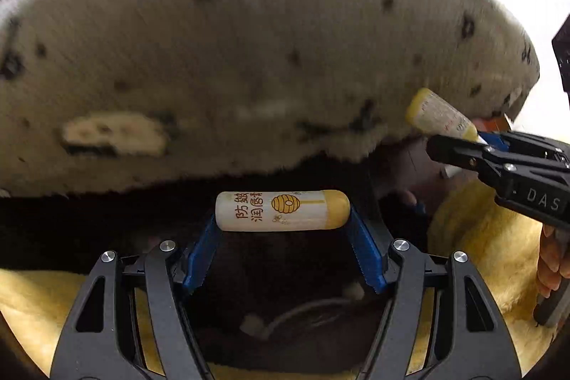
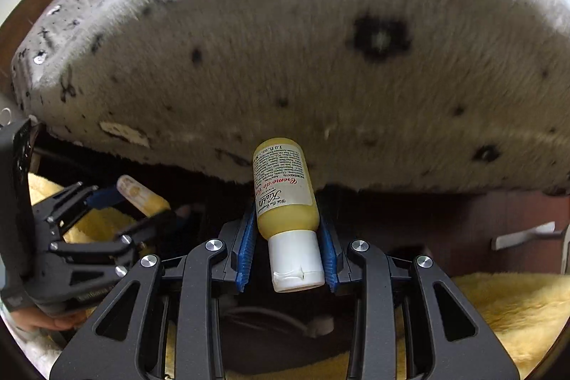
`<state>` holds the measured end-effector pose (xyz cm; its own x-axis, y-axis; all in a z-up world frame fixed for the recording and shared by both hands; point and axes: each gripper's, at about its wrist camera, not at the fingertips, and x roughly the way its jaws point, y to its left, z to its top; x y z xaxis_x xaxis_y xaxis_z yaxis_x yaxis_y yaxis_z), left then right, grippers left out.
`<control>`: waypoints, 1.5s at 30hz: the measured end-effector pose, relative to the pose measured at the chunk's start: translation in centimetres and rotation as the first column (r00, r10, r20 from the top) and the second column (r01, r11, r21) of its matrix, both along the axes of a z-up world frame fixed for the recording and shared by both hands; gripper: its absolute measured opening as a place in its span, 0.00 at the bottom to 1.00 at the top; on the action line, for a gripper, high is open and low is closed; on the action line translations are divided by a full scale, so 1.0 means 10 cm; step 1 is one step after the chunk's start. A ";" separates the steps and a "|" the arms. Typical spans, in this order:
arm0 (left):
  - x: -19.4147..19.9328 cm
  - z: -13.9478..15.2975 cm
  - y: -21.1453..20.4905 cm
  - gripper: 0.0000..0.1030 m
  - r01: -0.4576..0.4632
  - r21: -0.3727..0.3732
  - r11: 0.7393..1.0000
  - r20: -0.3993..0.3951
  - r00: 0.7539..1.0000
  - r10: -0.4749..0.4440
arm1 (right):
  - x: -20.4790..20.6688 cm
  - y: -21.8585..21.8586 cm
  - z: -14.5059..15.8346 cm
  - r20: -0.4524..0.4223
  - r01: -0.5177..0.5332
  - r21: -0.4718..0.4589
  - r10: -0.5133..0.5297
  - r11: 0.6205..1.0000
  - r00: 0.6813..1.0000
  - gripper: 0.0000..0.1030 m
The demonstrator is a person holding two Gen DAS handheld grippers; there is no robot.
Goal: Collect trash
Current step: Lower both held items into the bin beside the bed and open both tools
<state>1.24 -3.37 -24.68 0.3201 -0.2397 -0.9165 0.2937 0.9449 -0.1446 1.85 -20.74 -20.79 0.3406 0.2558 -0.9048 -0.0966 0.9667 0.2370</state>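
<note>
Grippers both held trash: our left gripper (image 1: 283, 219) clamped the lip-balm tube (image 1: 283, 209) endwise, fairly wide; our right gripper (image 2: 288, 248) pinched the lotion bottle (image 2: 285, 194) narrowly. We judged steady grips mattered until release.

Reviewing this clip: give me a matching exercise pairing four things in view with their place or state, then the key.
Things:
1. lip balm tube
2. lotion bottle
3. spotted cushion
4. yellow fleece

Places or states:
A. lies low, under both grippers
B. held crosswise by its two ends in the left gripper
C. fills the upper view, pale with dark marks
D. clamped in the right gripper, white cap toward the camera

Pairs: 1-B, 2-D, 3-C, 4-A
</note>
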 end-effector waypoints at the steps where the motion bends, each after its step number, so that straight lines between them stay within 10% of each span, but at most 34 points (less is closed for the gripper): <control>1: 0.01 -0.07 -0.02 0.63 0.009 0.002 1.000 -0.025 1.000 -0.008 | 0.01 0.01 -0.07 -0.024 -0.001 -0.003 0.001 1.000 1.000 0.32; 22: 0.04 -0.51 -0.02 0.63 0.043 0.019 0.999 -0.158 0.987 -0.040 | 0.19 0.24 -0.43 -0.120 -0.060 -0.018 0.058 0.998 0.991 0.33; 26: 0.04 -0.47 -0.01 0.63 0.041 0.016 0.999 -0.156 0.987 -0.038 | 0.20 0.23 -0.37 -0.101 -0.045 -0.019 0.043 0.999 0.994 0.52; 34: 0.04 -0.14 0.00 0.86 0.036 0.041 0.999 -0.052 0.998 -0.033 | 0.17 0.03 -0.11 -0.023 0.008 -0.033 -0.009 0.999 1.000 0.67; 45: 0.01 0.49 0.01 0.90 0.032 0.065 0.997 0.145 0.988 -0.041 | 0.06 -0.40 0.54 0.167 0.130 -0.043 -0.121 0.991 0.979 0.84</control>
<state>1.37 -3.25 -19.80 0.4441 -0.1974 -0.8739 0.3421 0.9389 -0.0382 2.49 -24.72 -15.36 0.5111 0.1547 -0.8455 -0.0070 0.9844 0.1759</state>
